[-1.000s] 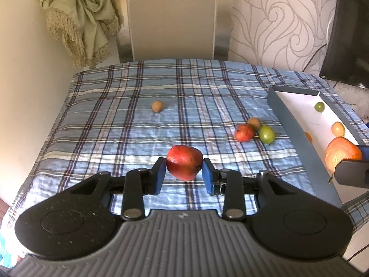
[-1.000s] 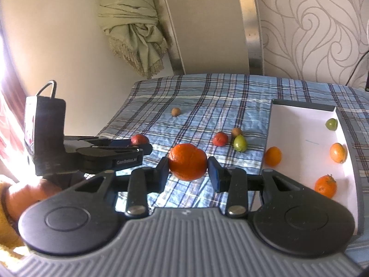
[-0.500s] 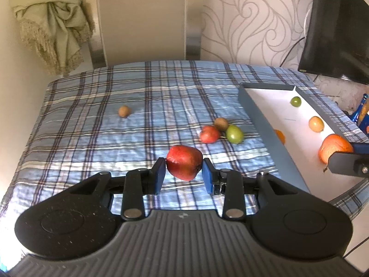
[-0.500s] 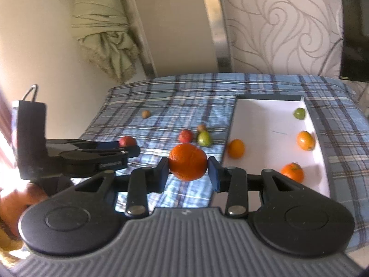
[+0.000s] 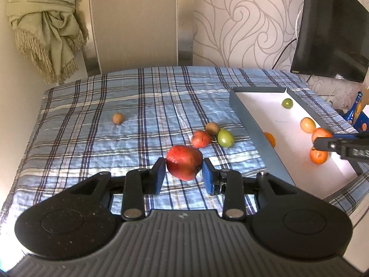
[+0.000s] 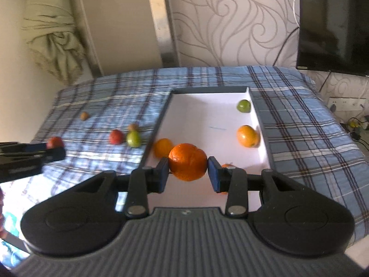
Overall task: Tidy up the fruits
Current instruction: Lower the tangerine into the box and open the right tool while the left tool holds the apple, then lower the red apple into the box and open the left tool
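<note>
My left gripper [image 5: 184, 173] is shut on a red apple [image 5: 184, 165], held above the plaid cloth left of the grey tray [image 5: 258, 136]. My right gripper [image 6: 188, 172] is shut on an orange [image 6: 188, 161], held over the near part of the tray's white floor [image 6: 207, 115]. Inside the tray lie a green fruit [image 6: 244, 105], an orange fruit [image 6: 247, 135], another orange [image 6: 162, 147] by the left wall and one partly hidden behind my right finger. On the cloth rest a red fruit [image 5: 200, 138], a green fruit [image 5: 225, 137], a brown fruit [image 5: 212, 127] and a lone brown fruit [image 5: 118, 118].
The blue plaid cloth [image 5: 92, 138] covers the whole table. A wall with a hanging beige shawl [image 5: 43, 23] stands behind, and a dark TV screen [image 5: 332, 34] sits at the back right. Cables and a socket [image 6: 346, 106] lie beyond the table's right edge.
My right gripper has carried the orange rightward and down, from over the cloth to over the tray. The left gripper's view has swung right with the apple still held.
</note>
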Demonstrator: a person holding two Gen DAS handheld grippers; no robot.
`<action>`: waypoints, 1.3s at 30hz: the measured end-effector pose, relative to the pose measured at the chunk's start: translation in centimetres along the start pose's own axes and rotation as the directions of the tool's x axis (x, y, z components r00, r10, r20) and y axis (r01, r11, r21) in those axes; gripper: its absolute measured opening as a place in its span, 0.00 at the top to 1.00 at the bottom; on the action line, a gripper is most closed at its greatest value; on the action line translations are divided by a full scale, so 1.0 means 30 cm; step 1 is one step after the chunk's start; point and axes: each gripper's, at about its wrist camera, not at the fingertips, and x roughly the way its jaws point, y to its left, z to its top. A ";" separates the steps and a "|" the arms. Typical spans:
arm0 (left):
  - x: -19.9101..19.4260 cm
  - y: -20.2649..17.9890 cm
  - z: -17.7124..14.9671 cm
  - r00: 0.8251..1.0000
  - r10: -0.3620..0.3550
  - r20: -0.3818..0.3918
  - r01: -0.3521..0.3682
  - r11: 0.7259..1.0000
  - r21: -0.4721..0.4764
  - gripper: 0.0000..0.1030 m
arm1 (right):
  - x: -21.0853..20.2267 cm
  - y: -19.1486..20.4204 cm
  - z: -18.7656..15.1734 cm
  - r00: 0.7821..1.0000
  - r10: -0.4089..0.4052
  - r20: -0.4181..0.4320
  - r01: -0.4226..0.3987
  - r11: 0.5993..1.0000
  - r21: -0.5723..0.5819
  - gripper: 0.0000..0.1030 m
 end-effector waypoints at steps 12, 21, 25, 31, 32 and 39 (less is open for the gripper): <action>-0.038 0.045 -0.021 0.999 0.036 -0.001 -0.036 0.999 -0.020 0.62 | 0.214 -0.052 0.054 0.997 -0.068 -0.040 0.067 0.997 -0.039 0.61; -0.030 0.043 -0.028 0.999 0.031 -0.012 -0.031 0.999 -0.008 0.62 | 0.244 -0.066 0.054 0.996 -0.079 -0.039 0.078 0.997 -0.020 0.51; -0.009 0.010 -0.019 1.000 -0.006 -0.015 0.006 1.000 0.016 0.62 | 0.205 -0.074 0.056 0.996 -0.086 -0.008 0.086 0.996 -0.008 0.44; 0.024 -0.072 0.003 0.996 -0.088 -0.006 0.088 0.993 0.077 0.62 | 0.068 -0.084 0.024 0.999 -0.049 0.006 0.049 0.996 0.076 0.44; 0.030 -0.088 0.008 0.995 -0.103 -0.005 0.103 0.991 0.088 0.62 | 0.036 -0.077 0.011 0.999 -0.047 0.010 0.046 0.996 0.075 0.44; 0.074 -0.222 0.042 0.974 -0.228 -0.002 0.225 0.961 0.160 0.62 | -0.109 -0.059 -0.041 0.998 -0.066 0.014 0.065 0.995 0.077 0.44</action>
